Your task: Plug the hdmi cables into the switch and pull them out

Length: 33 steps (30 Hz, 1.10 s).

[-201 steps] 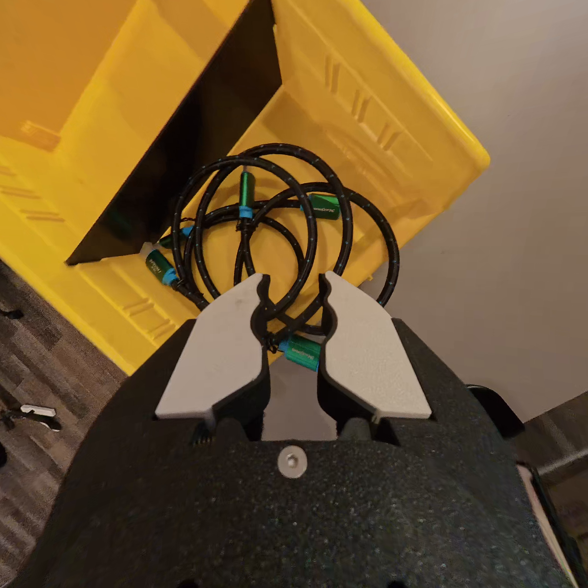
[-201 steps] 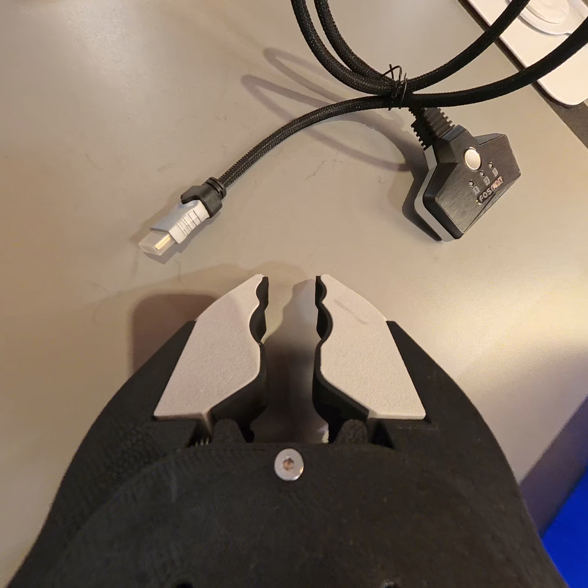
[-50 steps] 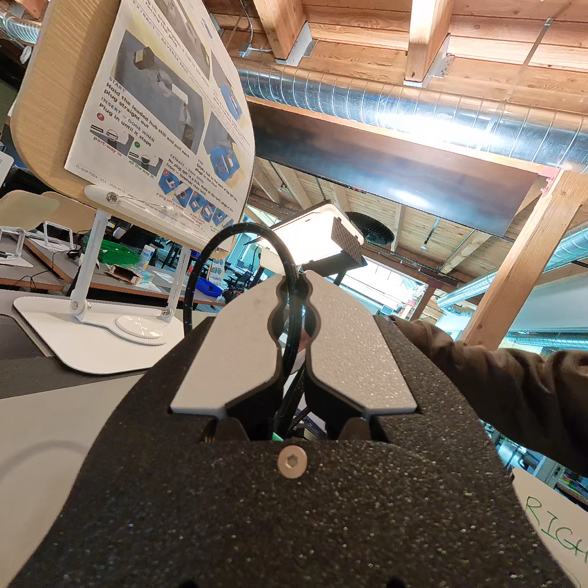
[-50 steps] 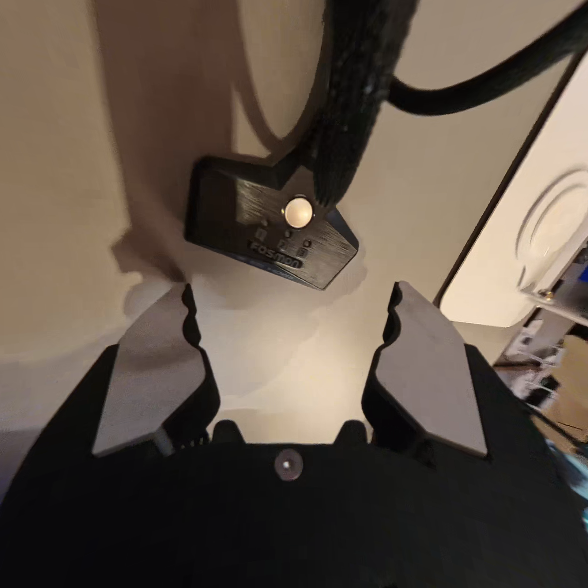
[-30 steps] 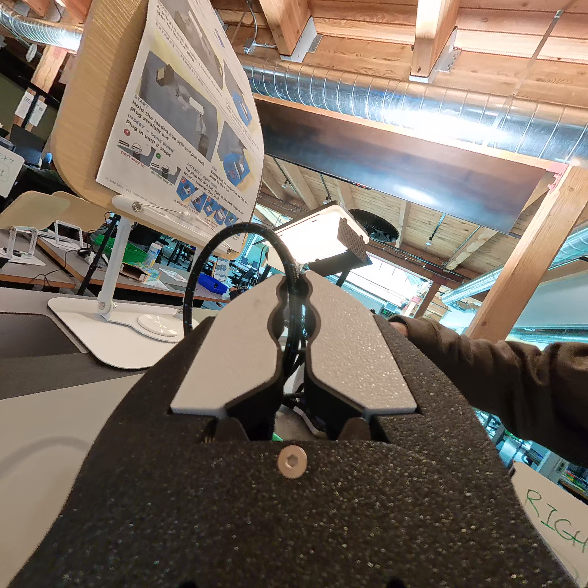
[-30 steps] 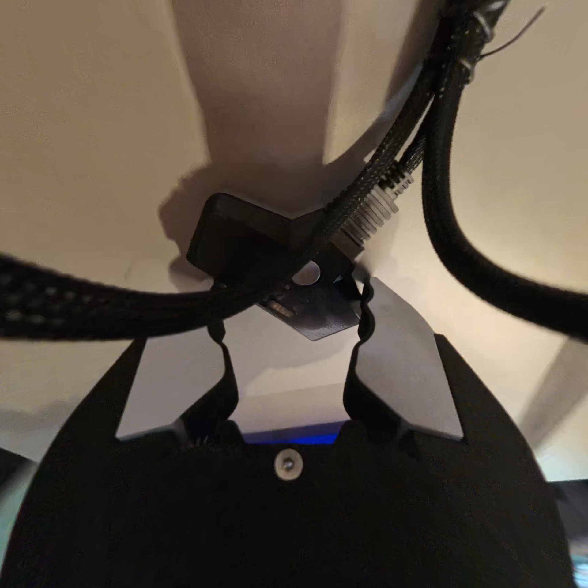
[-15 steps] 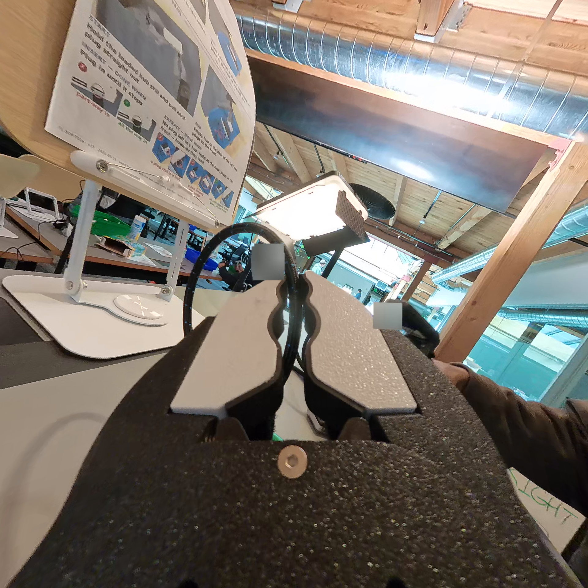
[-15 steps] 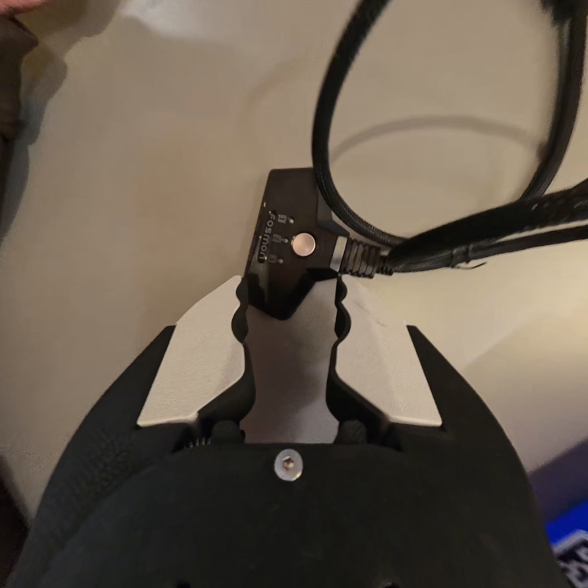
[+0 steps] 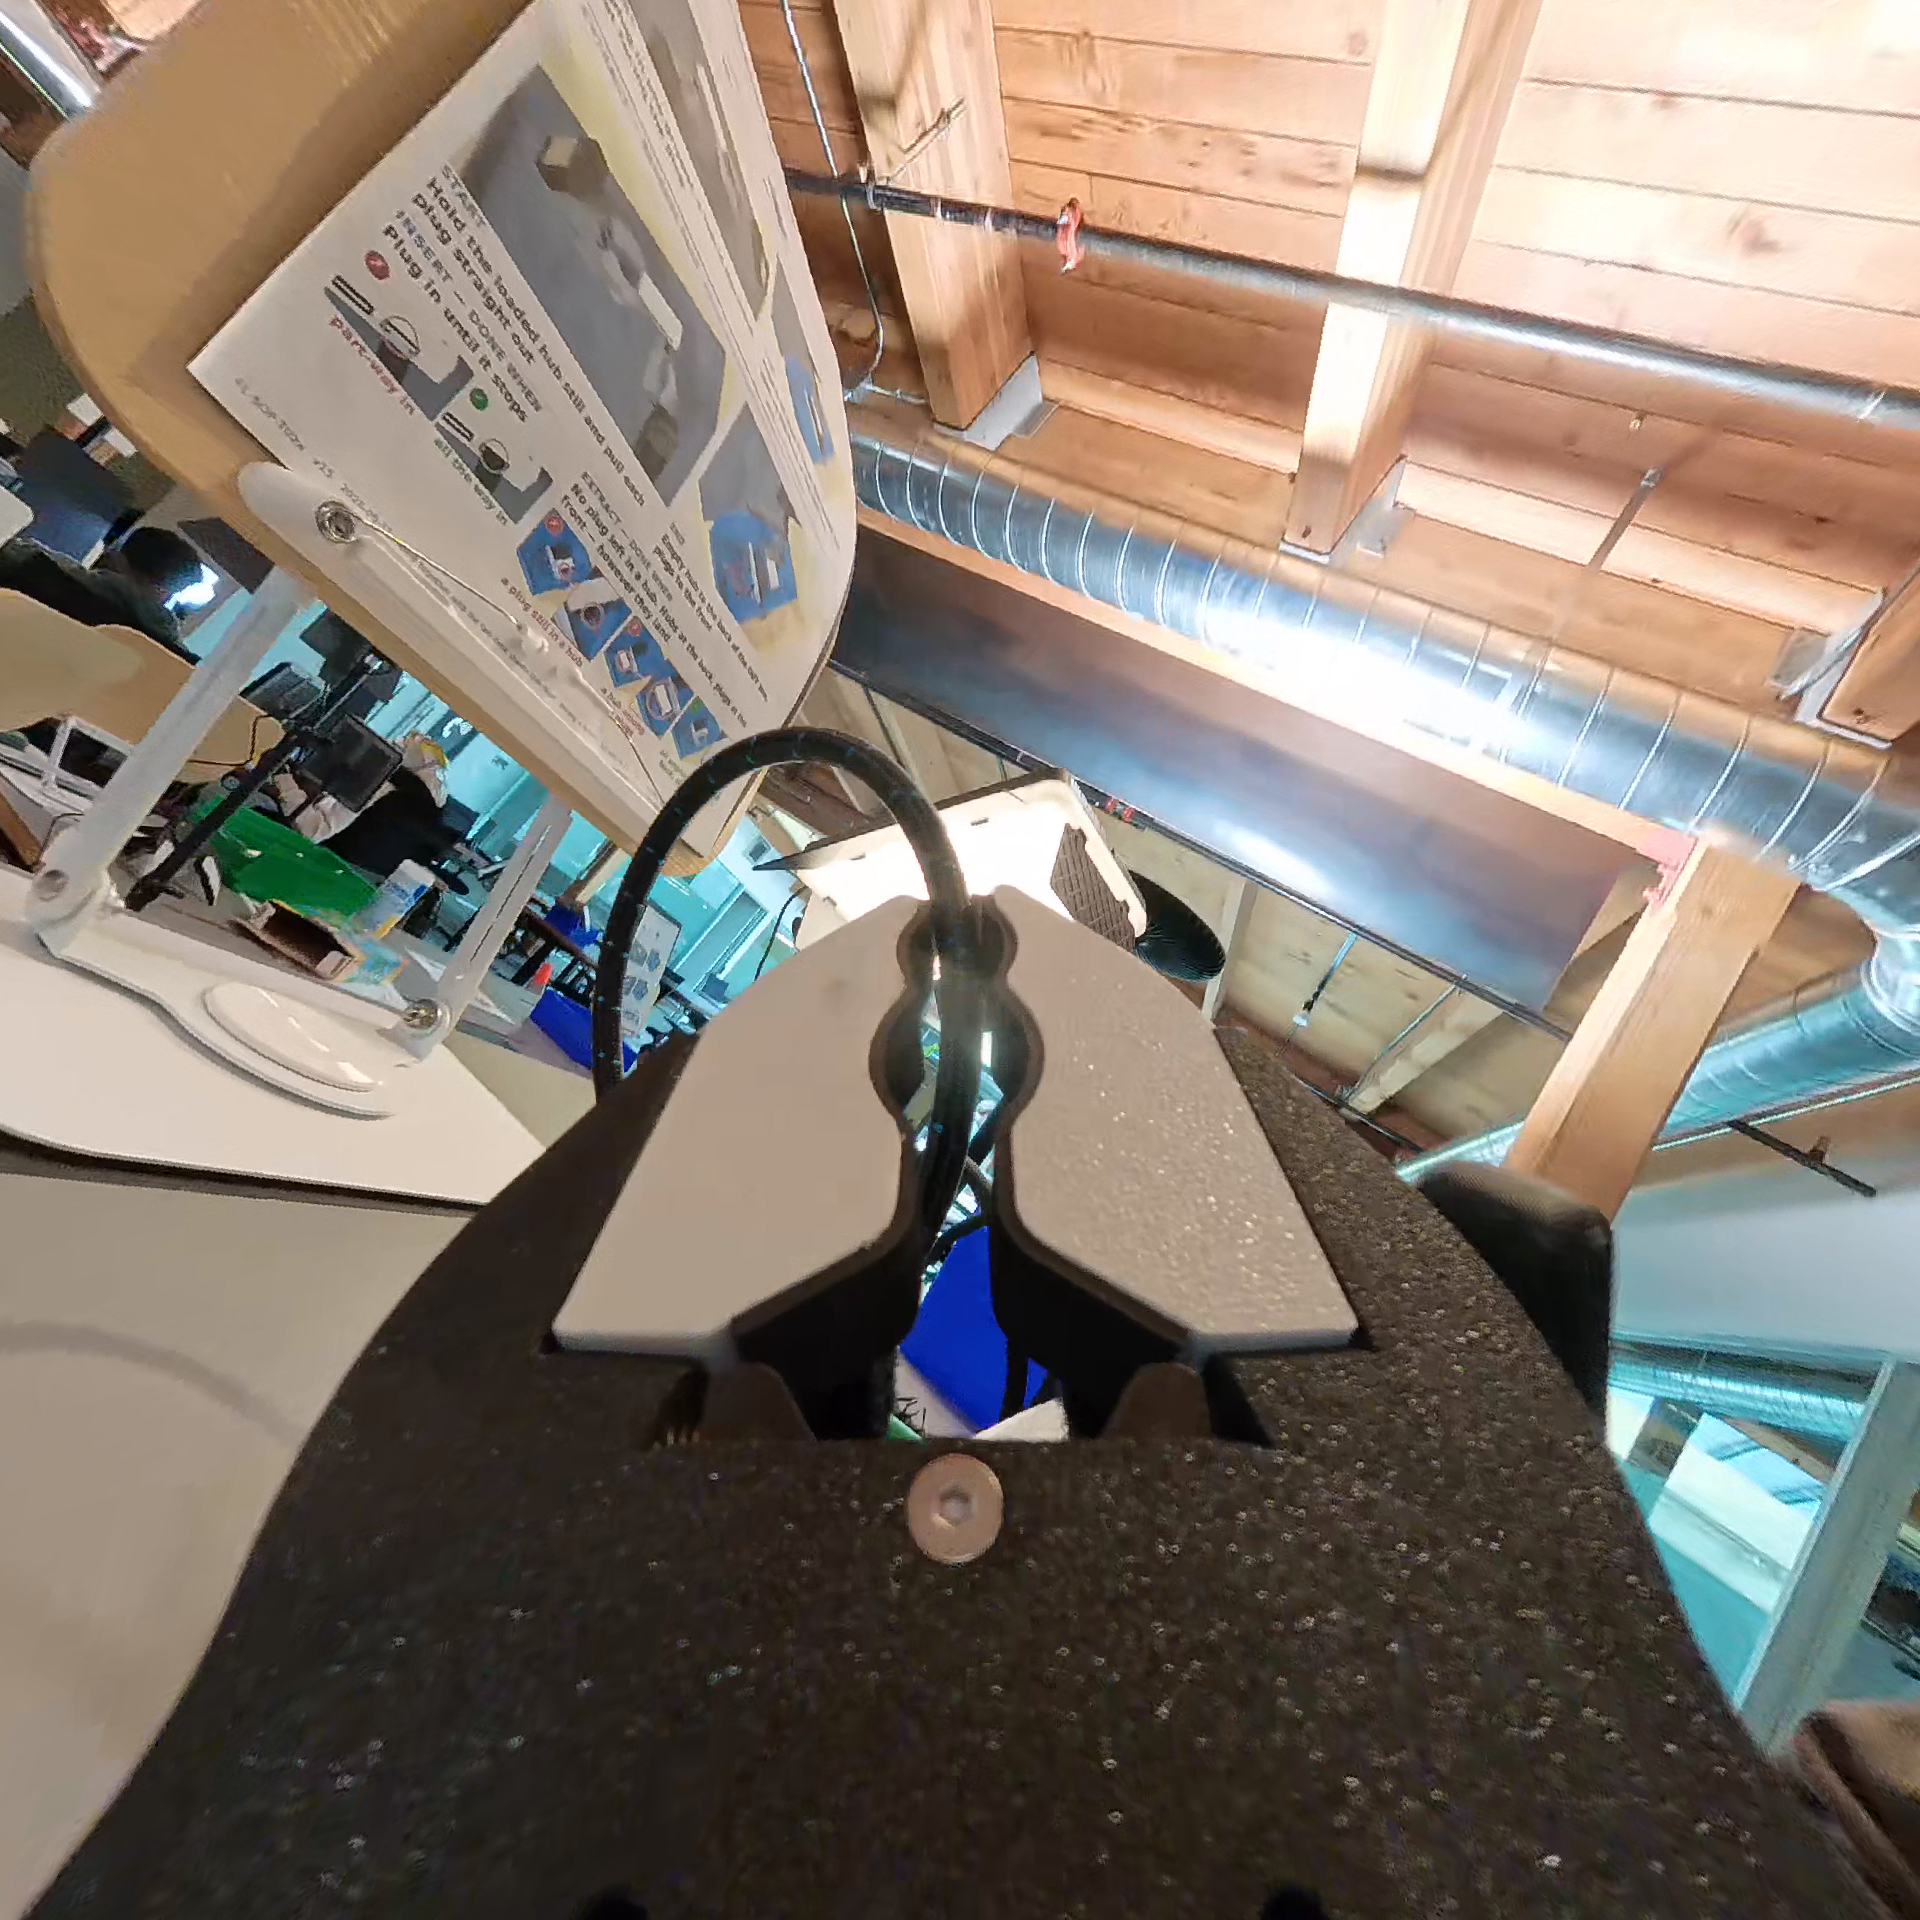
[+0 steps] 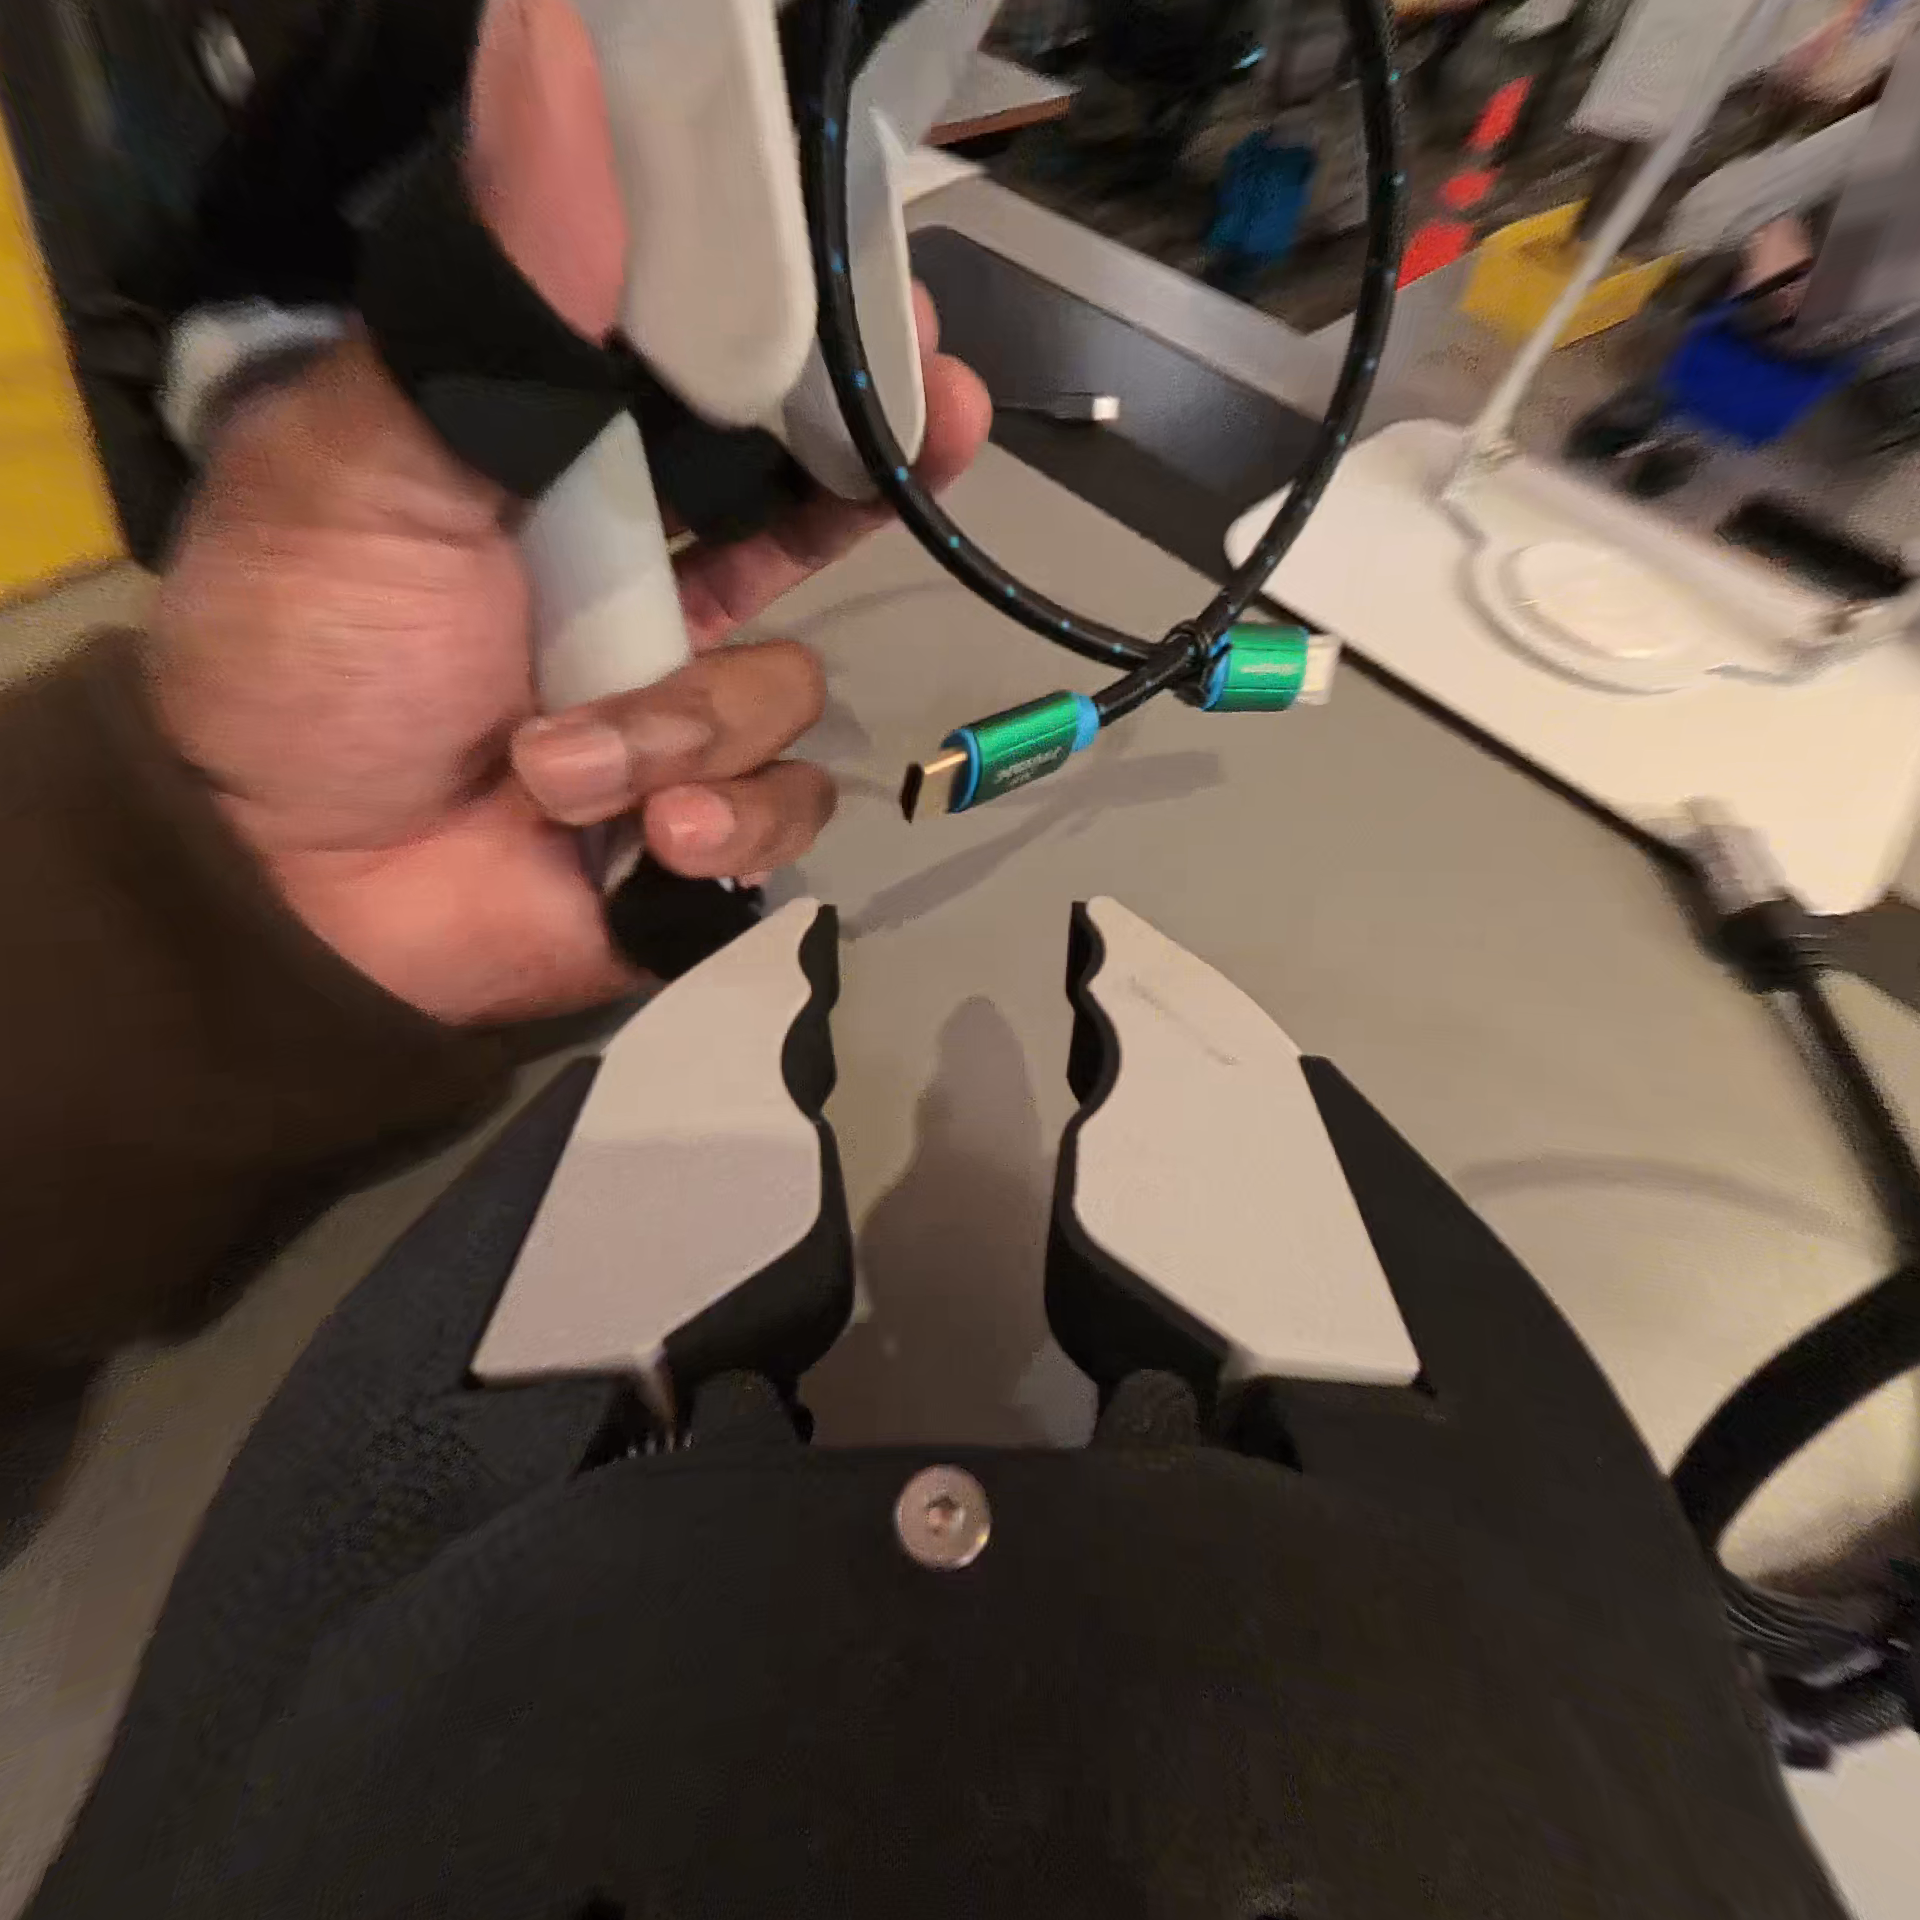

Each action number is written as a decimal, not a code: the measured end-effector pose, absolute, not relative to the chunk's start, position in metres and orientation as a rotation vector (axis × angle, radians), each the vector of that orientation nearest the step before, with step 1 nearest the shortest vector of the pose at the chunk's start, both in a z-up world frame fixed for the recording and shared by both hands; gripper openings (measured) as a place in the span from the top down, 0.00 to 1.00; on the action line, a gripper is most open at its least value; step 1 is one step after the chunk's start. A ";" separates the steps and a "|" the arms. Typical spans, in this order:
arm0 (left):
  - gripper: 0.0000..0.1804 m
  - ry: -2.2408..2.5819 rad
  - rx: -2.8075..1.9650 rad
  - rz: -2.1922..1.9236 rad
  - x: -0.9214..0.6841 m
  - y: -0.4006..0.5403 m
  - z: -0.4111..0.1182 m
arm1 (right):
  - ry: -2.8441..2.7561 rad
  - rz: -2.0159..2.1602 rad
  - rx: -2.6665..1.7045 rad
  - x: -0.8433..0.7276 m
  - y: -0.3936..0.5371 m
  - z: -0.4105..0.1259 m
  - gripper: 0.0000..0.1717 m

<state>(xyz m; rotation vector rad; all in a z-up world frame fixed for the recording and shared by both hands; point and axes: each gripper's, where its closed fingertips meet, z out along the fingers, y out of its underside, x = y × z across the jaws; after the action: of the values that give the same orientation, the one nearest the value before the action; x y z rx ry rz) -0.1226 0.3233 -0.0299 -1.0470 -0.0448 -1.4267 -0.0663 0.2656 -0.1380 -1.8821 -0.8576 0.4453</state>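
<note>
Pinching a black cable (image 9: pixel 940 883), left fingers (image 9: pixel 790 1091) (right apart).

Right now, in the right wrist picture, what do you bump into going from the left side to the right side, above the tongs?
A hand gripping a white handle → green plug with a gold tip → second green plug tied against the black cable → white stand base.

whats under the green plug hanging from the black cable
Under the green plug there is only bare grey table with the plug's shadow; it hangs clear from the black cable. The open right gripper sits nearer the camera. Nothing covers that spot.
</note>
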 end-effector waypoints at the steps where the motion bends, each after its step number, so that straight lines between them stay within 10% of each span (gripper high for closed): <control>1: 0.96 -0.047 -1.045 -1.432 -0.120 0.324 -0.030 | -0.868 0.350 -1.861 -0.064 0.269 -0.142 0.77; 33: 0.96 0.135 -1.030 -1.729 -0.068 0.314 -0.022 | -0.735 -0.233 -1.420 0.013 0.307 -0.072 0.94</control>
<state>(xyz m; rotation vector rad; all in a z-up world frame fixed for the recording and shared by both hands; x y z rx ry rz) -0.0680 0.3141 -0.0220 -1.0298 0.1345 -1.7292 0.0130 0.3067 -0.0717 -1.4203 -0.7354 -0.2326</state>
